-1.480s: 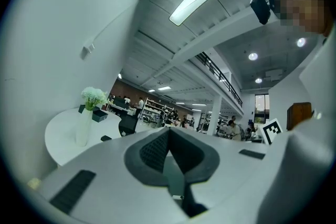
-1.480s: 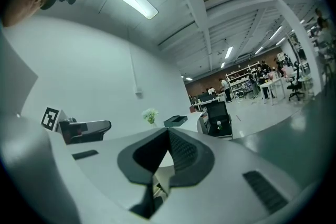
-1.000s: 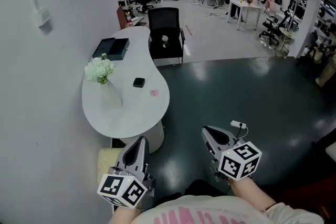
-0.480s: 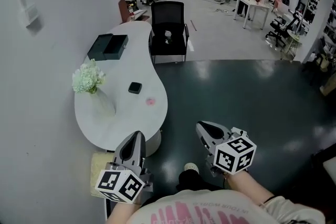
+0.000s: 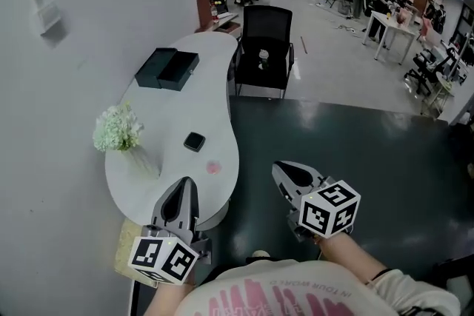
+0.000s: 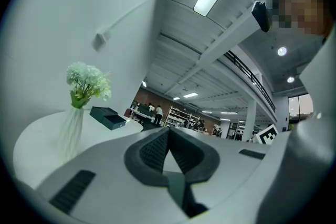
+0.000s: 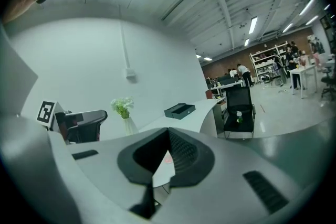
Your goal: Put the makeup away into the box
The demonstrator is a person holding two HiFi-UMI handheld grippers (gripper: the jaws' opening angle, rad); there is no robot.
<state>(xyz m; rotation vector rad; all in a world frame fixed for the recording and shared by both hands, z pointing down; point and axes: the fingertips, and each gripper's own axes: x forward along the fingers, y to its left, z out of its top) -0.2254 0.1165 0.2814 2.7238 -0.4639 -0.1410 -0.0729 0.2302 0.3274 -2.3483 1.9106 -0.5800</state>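
Both hand-held grippers are empty.

- Left hand-held gripper (image 5: 184, 184): jaws fully closed, pads meeting, nothing between them. In the head view it sits at the near end of the desk (image 5: 159, 109), clear of everything on it.
- Right hand-held gripper (image 5: 279, 169): jaws also fully closed on nothing. It is over the dark floor (image 5: 355, 152), off the desk's right edge.

Makeup is on the desk, none of it in the box:
- Small black square case (image 5: 194, 141): mid-desk, towards the right edge.
- Small pink item (image 5: 213, 167): just nearer than the case, close to the right edge. Too small to identify.

The two lie near each other but apart.

The box (image 5: 167, 69) is dark and sits at the far end of the desk, well apart from both makeup items. It looks open, with two halves side by side.

Other things in view:
- Vase of white flowers (image 5: 117, 129): at the wall-side edge, left of the black case.
- Black chair (image 5: 264, 26): past the desk's far right corner, with a small bottle (image 5: 264, 56) on its seat.
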